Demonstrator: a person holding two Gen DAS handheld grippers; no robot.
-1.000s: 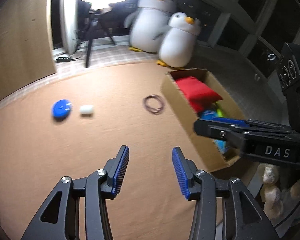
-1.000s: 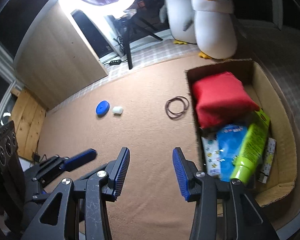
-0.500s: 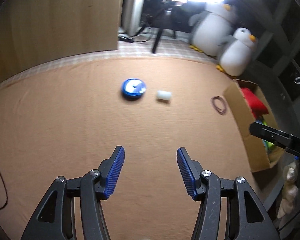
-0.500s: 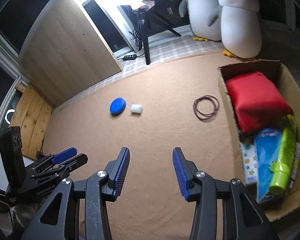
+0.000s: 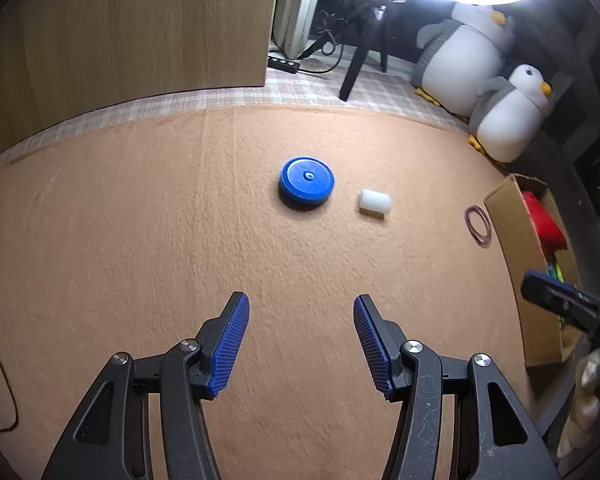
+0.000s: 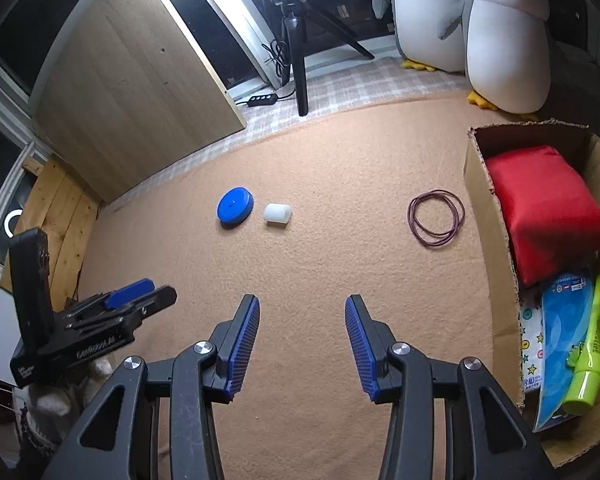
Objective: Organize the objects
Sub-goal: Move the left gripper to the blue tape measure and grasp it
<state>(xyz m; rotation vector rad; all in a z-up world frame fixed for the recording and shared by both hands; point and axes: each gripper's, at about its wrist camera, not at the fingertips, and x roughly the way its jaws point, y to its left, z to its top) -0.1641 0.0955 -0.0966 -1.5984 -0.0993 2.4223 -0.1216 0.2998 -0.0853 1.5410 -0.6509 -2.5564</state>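
The left gripper (image 5: 301,340) is hanging over the tan carpet (image 5: 140,240) with its two blue fingers spread wide apart. It is holding nothing. The right gripper (image 6: 302,344) is also hanging over the carpet, spread wide, and it is holding nothing too.

A blue round lid (image 5: 307,182) is lying flat on the carpet, out past the left gripper, toward the far edge. A small white roll (image 5: 374,202) is lying on its side just beside the lid, not touching it. Some thin brown rubber bands (image 6: 436,218) are lying in a ring near the left wall of the cardboard box (image 6: 486,240), at the right edge of the carpet.

Inside the box, a red cushion (image 6: 544,208) is sitting at the far end. A blue packet (image 6: 560,344) and a green bottle (image 6: 592,344) are lying at the near end, side by side.

Two big penguin toys (image 6: 504,40) are standing past the far edge of the carpet, near the box. A black tripod (image 6: 296,56) is standing on the checked floor beside a wooden board (image 6: 132,80).
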